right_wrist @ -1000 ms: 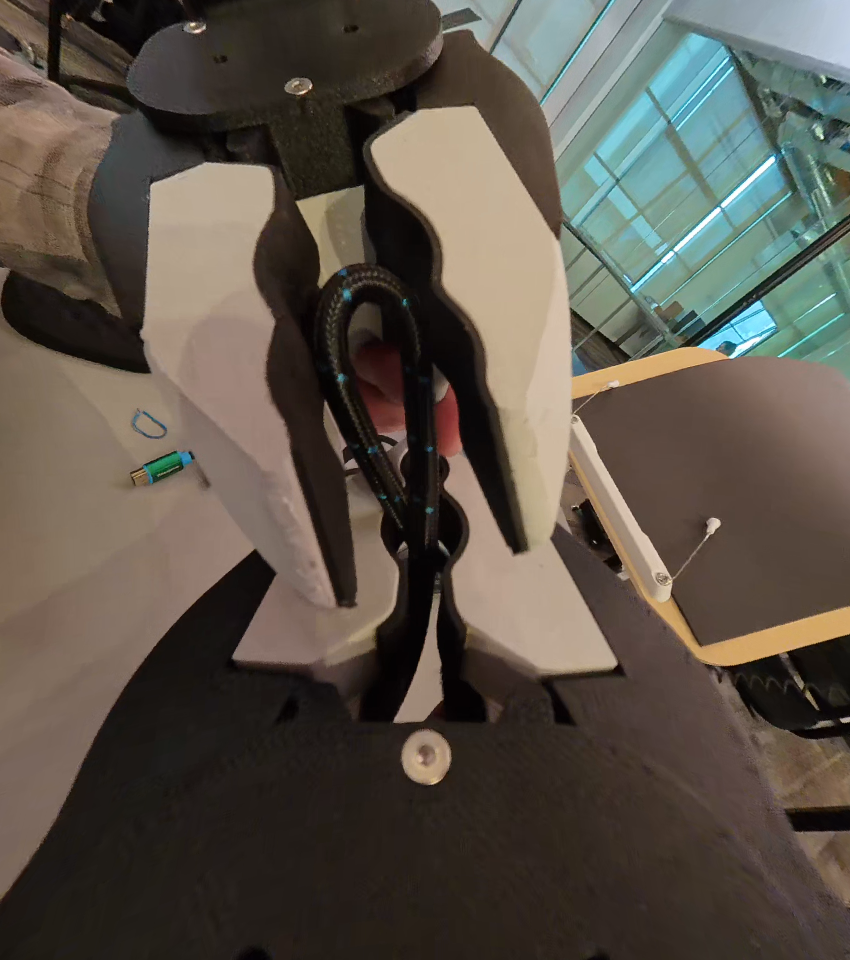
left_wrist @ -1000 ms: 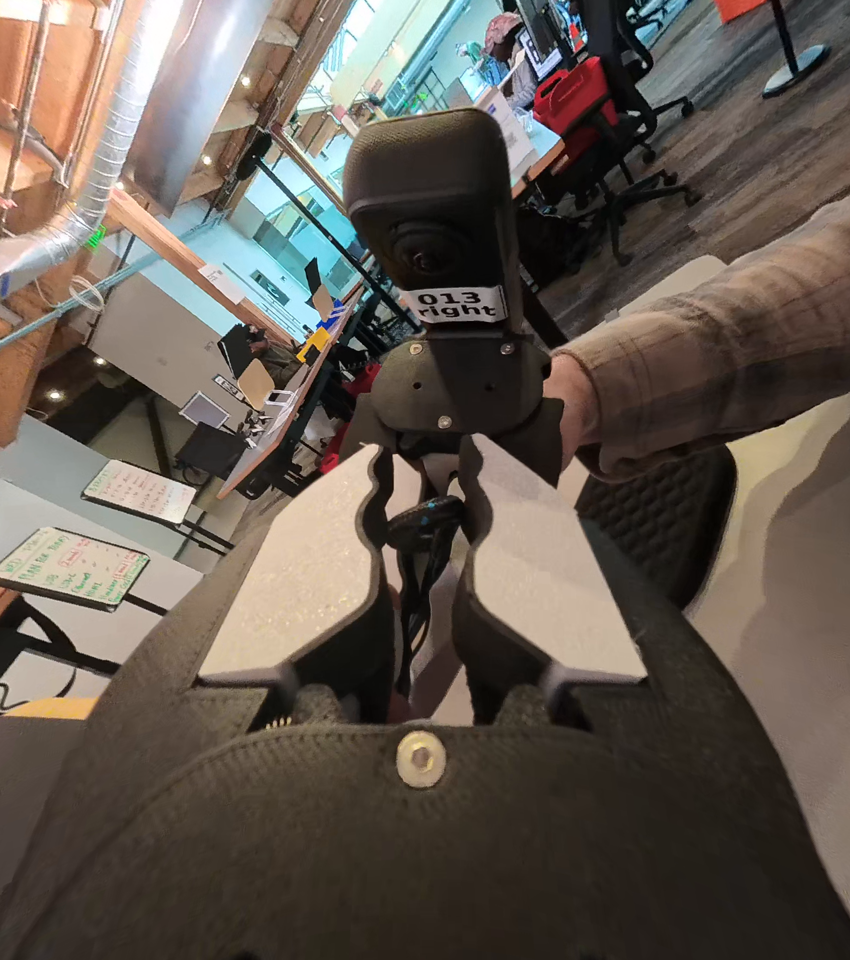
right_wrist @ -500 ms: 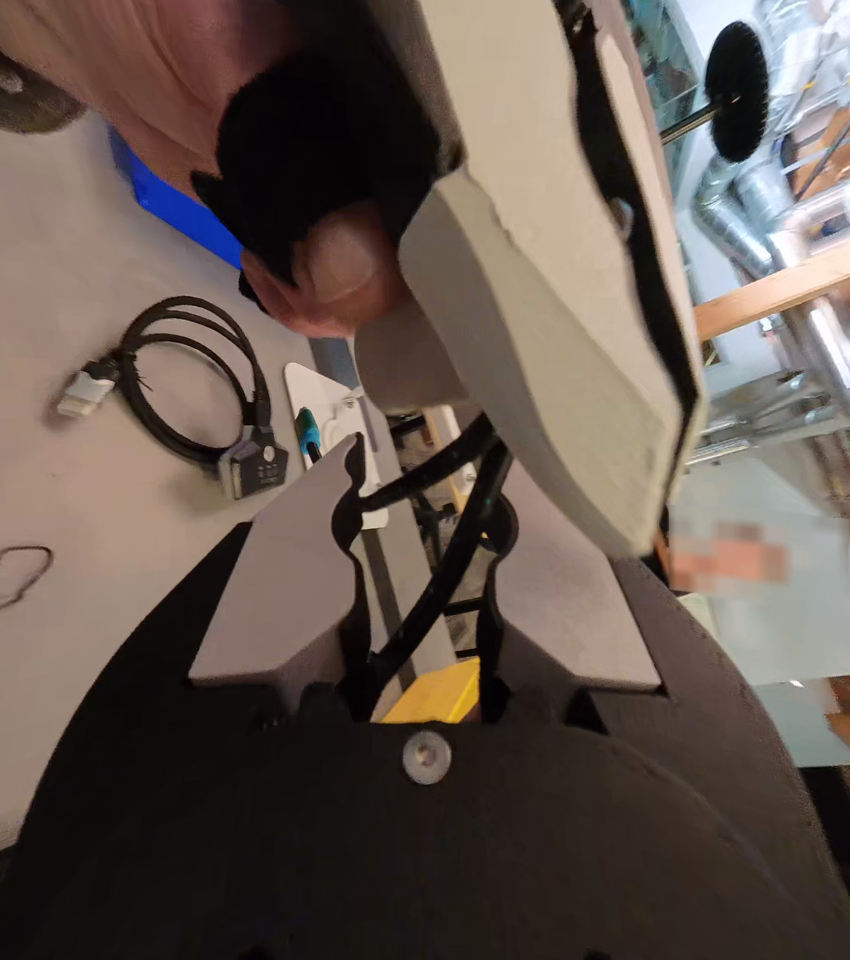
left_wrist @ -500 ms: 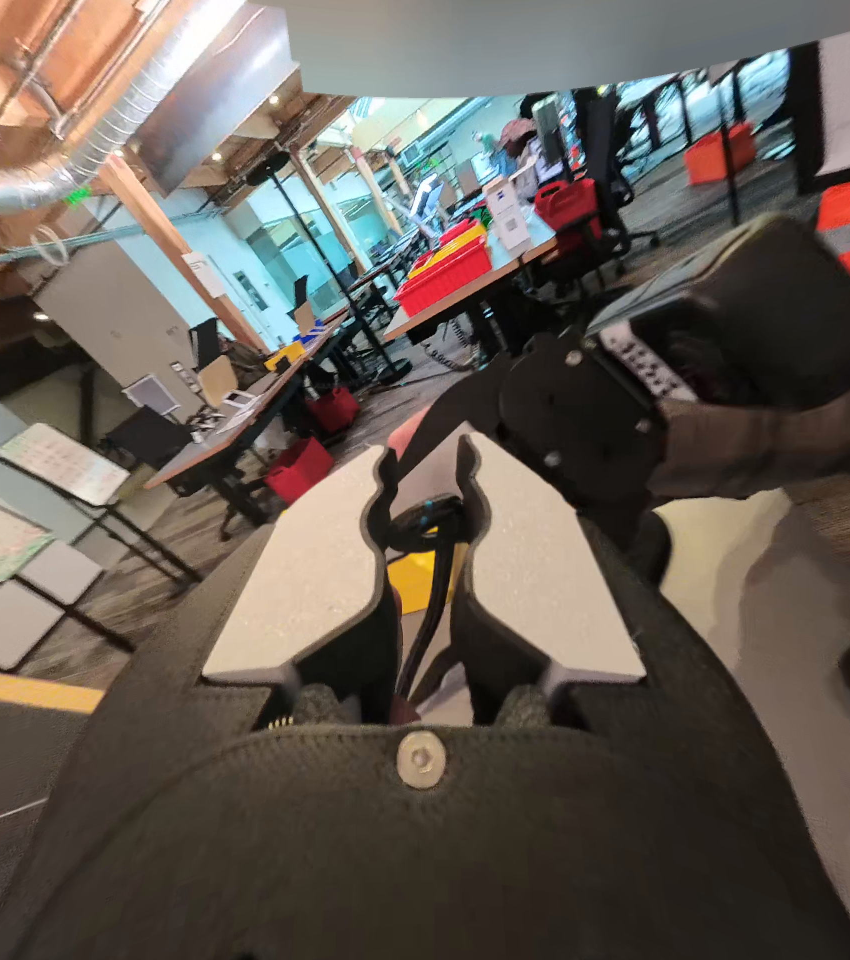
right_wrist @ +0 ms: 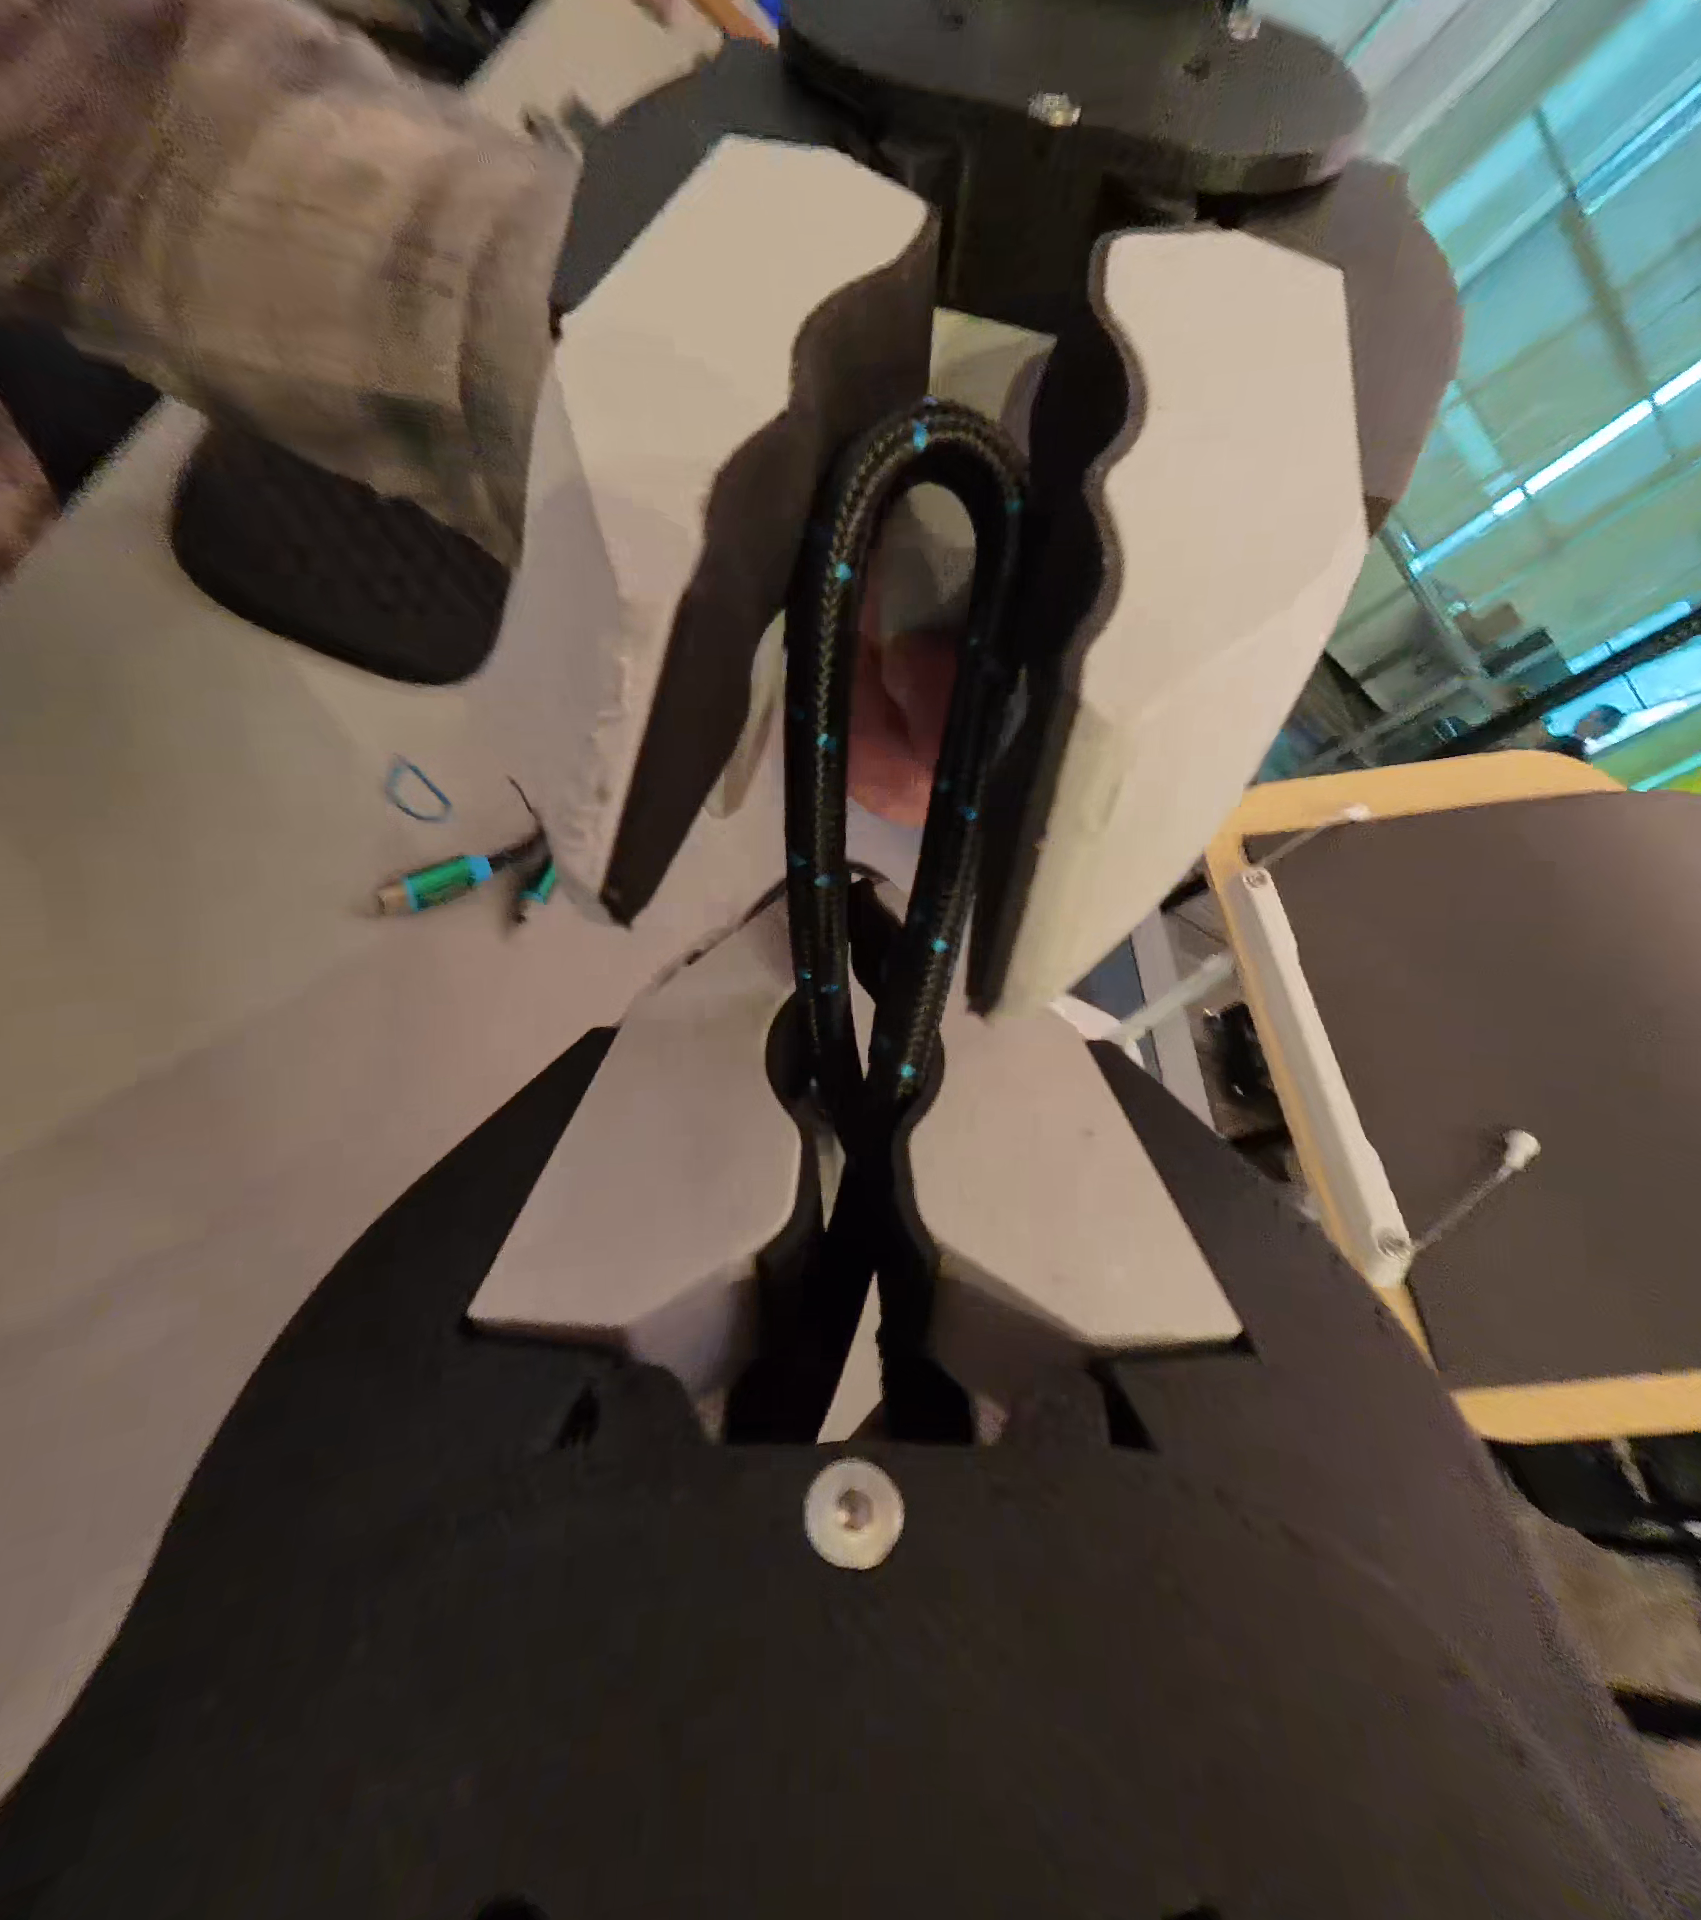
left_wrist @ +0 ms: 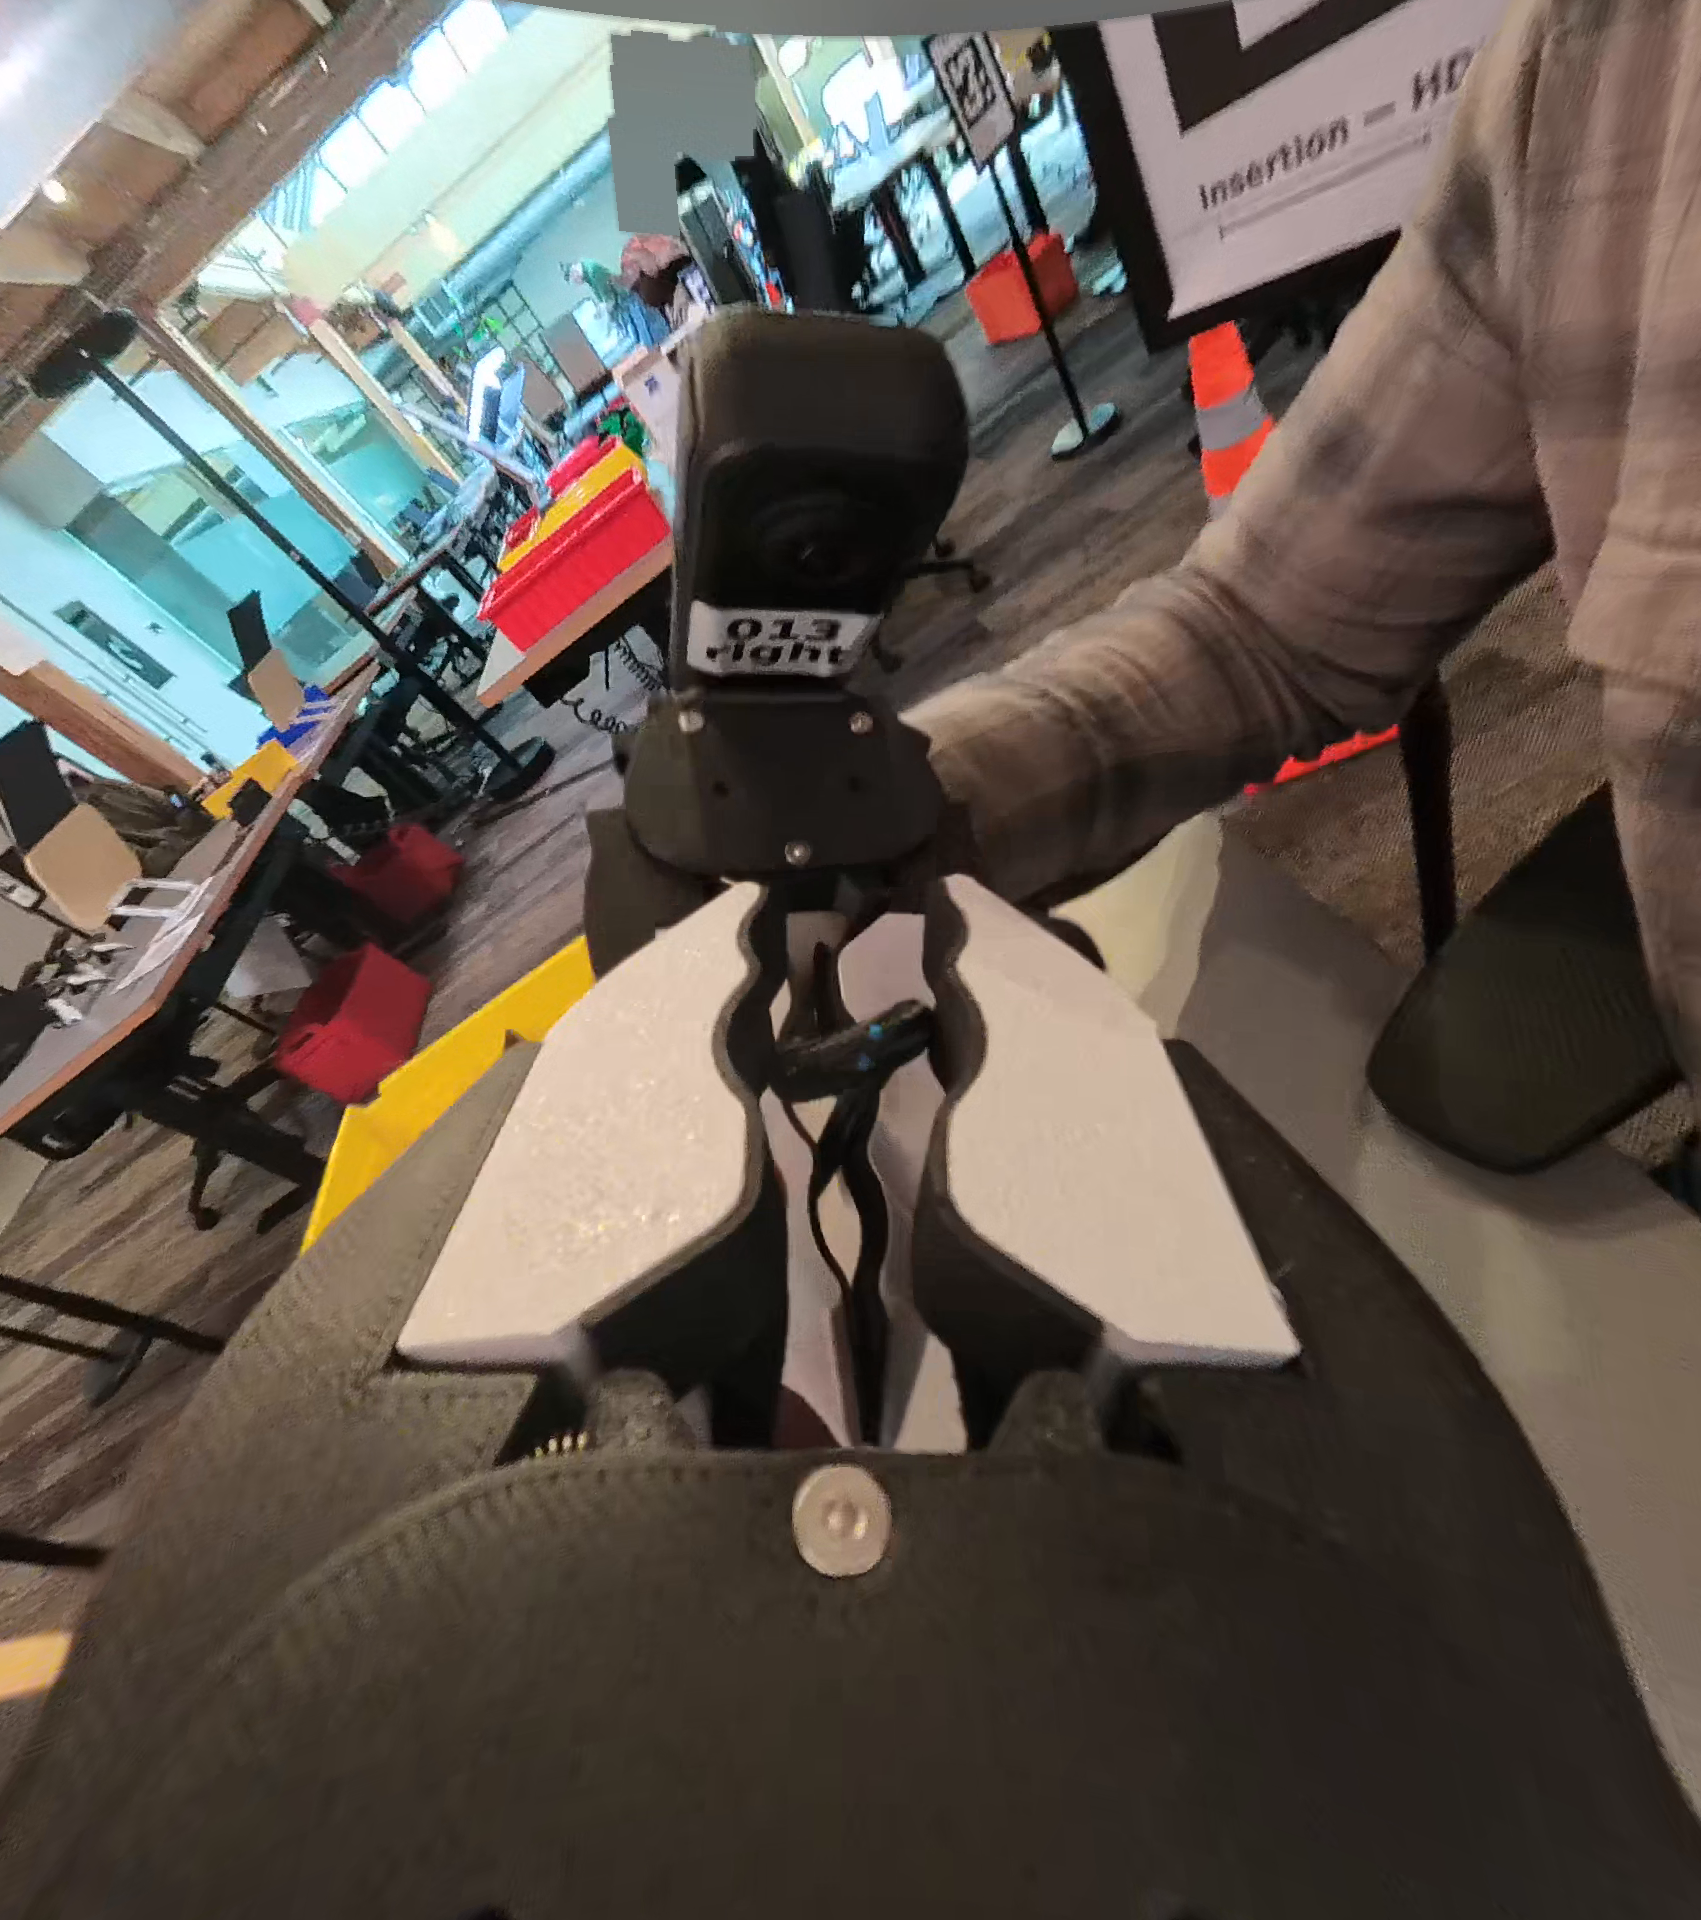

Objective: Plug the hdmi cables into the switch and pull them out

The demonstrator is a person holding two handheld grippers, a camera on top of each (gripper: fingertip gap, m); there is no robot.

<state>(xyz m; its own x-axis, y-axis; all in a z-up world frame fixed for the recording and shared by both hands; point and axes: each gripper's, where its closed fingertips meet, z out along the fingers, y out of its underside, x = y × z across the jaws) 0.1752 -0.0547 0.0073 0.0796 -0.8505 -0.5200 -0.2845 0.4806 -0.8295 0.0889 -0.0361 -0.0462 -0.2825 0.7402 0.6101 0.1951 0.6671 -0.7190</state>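
- Left gripper (left_wrist: 851, 1023): fingers drawn close, pinching a loop of black braided cable with blue flecks (left_wrist: 851, 1039).
- Right gripper (right_wrist: 851, 1081): fingers nearly together, nipping the same cable (right_wrist: 825, 727) where its two strands cross; the two grippers face each other tip to tip above the white table (right_wrist: 150, 1039).
- Green-and-blue connector (right_wrist: 441, 883): lying on the table, well apart from both grippers.
- Blue band (right_wrist: 417, 792): on the table, just beside the connector.
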